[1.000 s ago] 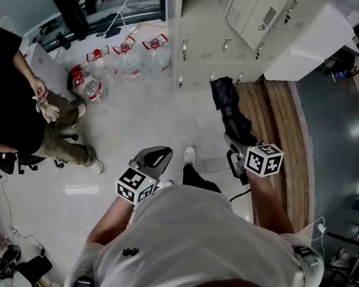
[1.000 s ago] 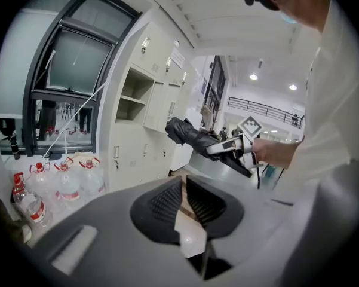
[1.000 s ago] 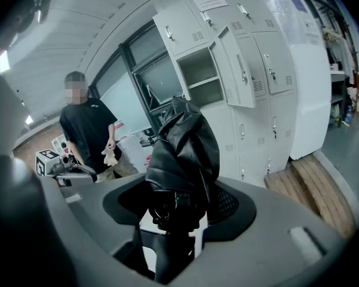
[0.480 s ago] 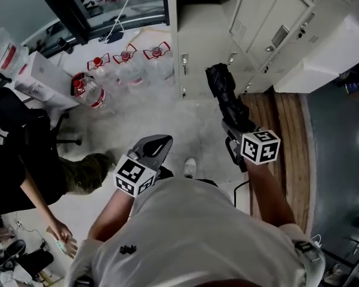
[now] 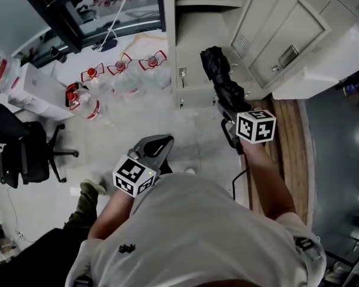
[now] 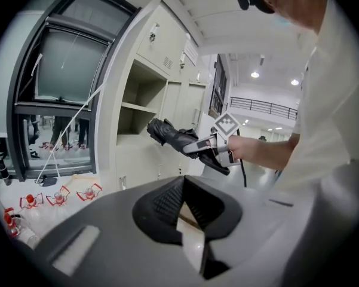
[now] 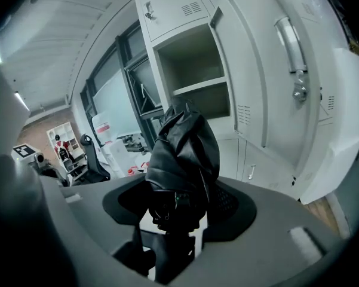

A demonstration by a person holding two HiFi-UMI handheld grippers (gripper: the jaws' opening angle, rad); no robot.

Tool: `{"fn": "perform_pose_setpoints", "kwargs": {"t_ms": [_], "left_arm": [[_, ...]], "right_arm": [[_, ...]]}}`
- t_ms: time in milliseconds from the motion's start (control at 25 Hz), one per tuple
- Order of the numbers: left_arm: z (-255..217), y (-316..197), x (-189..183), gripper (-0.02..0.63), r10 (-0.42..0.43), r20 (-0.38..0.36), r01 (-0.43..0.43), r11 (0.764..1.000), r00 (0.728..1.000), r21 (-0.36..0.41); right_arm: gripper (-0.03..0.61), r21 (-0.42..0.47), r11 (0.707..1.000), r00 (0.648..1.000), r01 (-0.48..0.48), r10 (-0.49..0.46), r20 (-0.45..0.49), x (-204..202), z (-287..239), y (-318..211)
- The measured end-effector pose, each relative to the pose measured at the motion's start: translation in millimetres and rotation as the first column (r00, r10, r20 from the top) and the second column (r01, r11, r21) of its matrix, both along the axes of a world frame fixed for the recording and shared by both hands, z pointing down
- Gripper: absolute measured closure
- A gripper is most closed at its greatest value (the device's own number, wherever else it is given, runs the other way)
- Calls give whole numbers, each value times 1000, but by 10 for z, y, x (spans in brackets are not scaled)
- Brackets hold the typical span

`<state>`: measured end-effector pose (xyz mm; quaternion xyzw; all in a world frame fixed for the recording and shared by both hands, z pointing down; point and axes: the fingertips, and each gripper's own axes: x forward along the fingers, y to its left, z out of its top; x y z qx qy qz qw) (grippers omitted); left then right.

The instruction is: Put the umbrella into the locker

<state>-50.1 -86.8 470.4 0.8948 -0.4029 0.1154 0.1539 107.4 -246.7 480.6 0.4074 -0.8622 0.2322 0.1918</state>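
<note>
Head view, right gripper: your right gripper (image 5: 228, 108) has its fingers clamped on the folded black umbrella (image 5: 220, 73), at the end of your outstretched arm.
Head view, umbrella: it is off the floor (image 5: 167, 118). Its free end points at the pale locker (image 5: 197, 37), just in front of it and beside the open door (image 5: 284, 37).
Head view, left gripper: your left gripper (image 5: 157, 145) sits close to your body, well apart from the umbrella.
Head view, surroundings: water bottles (image 5: 128, 70) stand on the floor left of the locker, and an office chair (image 5: 24, 151) is at the far left.
Left gripper view, fingers: they are closed tip to tip with nothing between them.
Left gripper view, umbrella: the umbrella (image 6: 170, 133) sticks out of your right gripper (image 6: 197, 148) in front of the locker's open compartment (image 6: 134, 108), not inside it. A window (image 6: 60, 70) is to the left.
Right gripper view, fingers: they grip the lower part of the umbrella (image 7: 185, 154), and the bundle rises up between them.
Right gripper view, locker: the open compartment (image 7: 191, 70) lies straight beyond the umbrella, with the door (image 7: 257, 70) swung out to its right.
</note>
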Motion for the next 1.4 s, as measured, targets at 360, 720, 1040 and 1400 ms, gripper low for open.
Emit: {"fn": "perform_pose_setpoints", "kwargs": {"t_ms": [360,720,1040,1400], "left_arm": [[-92,-1009,-587,557,99,-9,-99,995,995,31],[-111,-1639,-1091,557,178,-16,-177,984,984,33],[-96,-2021,-1483,557,195,-9,-195,980,981,28],[-85,-2271,-1666,557,201,-16,-200,979,979,28]], "right_arm": [[327,13,998,995,-69,70,-65,-424,-89,-1151],[327,23,992,981,-128,130,-147,-763,27,-2242],[327,25,988,960,-152,154,-234,-933,234,-2908],[327,25,987,933,-157,156,-324,-1056,392,-3414]]}}
